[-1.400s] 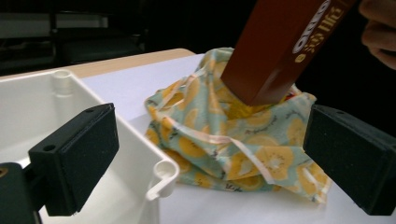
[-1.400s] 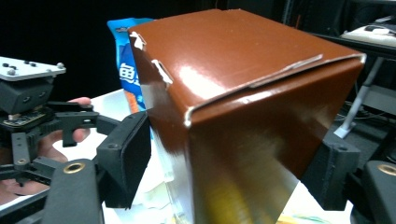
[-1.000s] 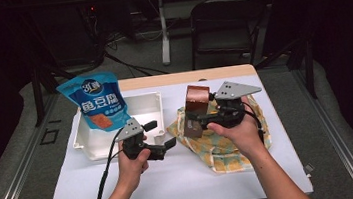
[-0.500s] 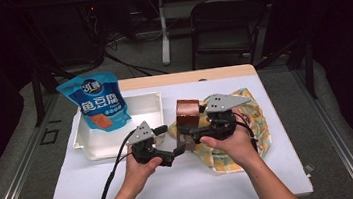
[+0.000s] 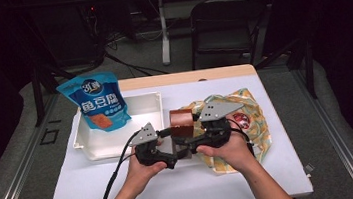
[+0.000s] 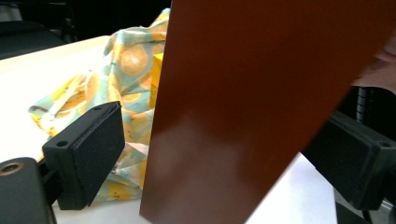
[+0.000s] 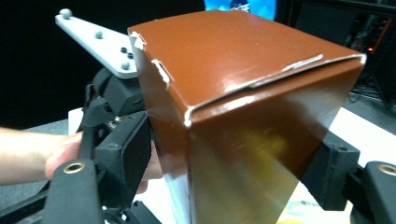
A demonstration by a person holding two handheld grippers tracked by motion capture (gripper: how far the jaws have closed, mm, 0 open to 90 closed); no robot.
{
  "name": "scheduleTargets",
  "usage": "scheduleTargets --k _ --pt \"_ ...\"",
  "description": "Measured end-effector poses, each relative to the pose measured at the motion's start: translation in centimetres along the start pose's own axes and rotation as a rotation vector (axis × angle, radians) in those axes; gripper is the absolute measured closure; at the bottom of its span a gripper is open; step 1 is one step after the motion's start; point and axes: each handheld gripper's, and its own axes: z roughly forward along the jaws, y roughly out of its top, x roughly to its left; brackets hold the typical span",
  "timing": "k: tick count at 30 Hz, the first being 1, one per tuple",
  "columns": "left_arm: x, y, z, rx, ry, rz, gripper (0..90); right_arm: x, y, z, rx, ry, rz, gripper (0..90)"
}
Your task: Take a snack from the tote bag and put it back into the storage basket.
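Brown box (image 5: pixel 181 121) clamped in the right gripper (image 7: pixel 233 158), above the white table (image 5: pixel 254 181).

Right jaws wide, pads pressed on the box's two opposite sides, box tilted. Left gripper (image 6: pixel 233 158) set around the same box, near pad standing off its face with a gap, far pad partly hidden, so grip there impossible to tell. Patterned cloth (image 5: pixel 247 116) just behind, white tray (image 5: pixel 114 147) and blue snack bag (image 5: pixel 97 108) beside.
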Motion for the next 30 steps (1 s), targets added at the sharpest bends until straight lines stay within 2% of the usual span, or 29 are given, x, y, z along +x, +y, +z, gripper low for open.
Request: scheduleTargets --k 2,3,5,6,9,12,13,14,15,17,19,21,25,26,27,28,30 --pt "0.0 0.0 0.1 -0.002 -0.009 0.005 8.6 0.1 0.0 0.0 -0.001 0.011 -0.005 25.1" --pt "-0.1 -0.1 0.1 0.002 -0.021 0.006 9.1 0.3 0.0 0.1 0.000 0.036 -0.017 25.1" --pt "-0.2 -0.1 0.1 0.008 -0.032 0.012 10.9 0.3 0.0 0.1 0.001 0.044 -0.022 25.2" --pt "-0.2 -0.2 0.2 0.004 -0.051 0.014 10.9 0.4 0.0 0.1 0.000 0.054 -0.026 25.1" --pt "-0.4 -0.3 0.0 -0.008 -0.081 0.031 24.5 0.4 -0.1 0.1 0.000 0.082 -0.033 25.1" --pt "-0.5 -0.4 -0.1 -0.011 -0.091 0.048 28.1 0.2 -0.2 0.1 0.000 0.098 -0.032 24.7" --pt "-0.6 -0.4 -0.1 -0.014 -0.109 0.063 33.5 -0.1 -0.4 0.1 -0.010 0.122 -0.006 23.1" --pt "-0.6 -0.4 -0.1 -0.014 -0.109 0.063 36.7 -0.1 -0.4 0.1 -0.010 0.122 -0.006 23.1" --pt "-0.8 -0.4 -0.1 -0.010 -0.111 0.075 42.5 -0.5 -0.7 0.2 -0.011 0.126 0.029 18.2" --pt "-0.9 -0.5 -0.1 -0.013 -0.094 0.072 43.1 -0.6 -0.8 0.2 -0.016 0.117 0.034 17.6" --pt "-0.7 -0.6 -0.3 -0.016 -0.099 0.062 43.6 -0.9 -1.2 0.1 -0.031 0.113 0.054 15.1" --pt "-0.5 -0.5 -0.8 -0.016 -0.084 0.061 43.6 -1.2 -1.7 -0.3 -0.041 0.081 0.074 14.0" --pt "-0.2 -0.5 -1.3 -0.005 -0.074 0.051 43.7 -1.4 -2.1 -0.9 -0.051 0.051 0.084 13.9" --pt "-0.1 -0.5 -1.5 -0.005 -0.082 0.045 43.7 -1.6 -2.4 -1.4 -0.056 0.045 0.088 13.9" --pt "0.0 -0.6 -1.5 -0.005 -0.089 0.047 43.7 -1.6 -2.4 -1.7 -0.054 0.039 0.086 13.9" --pt "-0.1 -0.6 -1.6 -0.001 -0.074 0.051 43.7 -1.7 -2.6 -1.9 -0.057 0.033 0.086 13.9" --pt "0.0 -0.6 -1.6 0.009 -0.070 0.057 43.8 -1.7 -2.9 -2.3 -0.059 0.022 0.089 14.2"
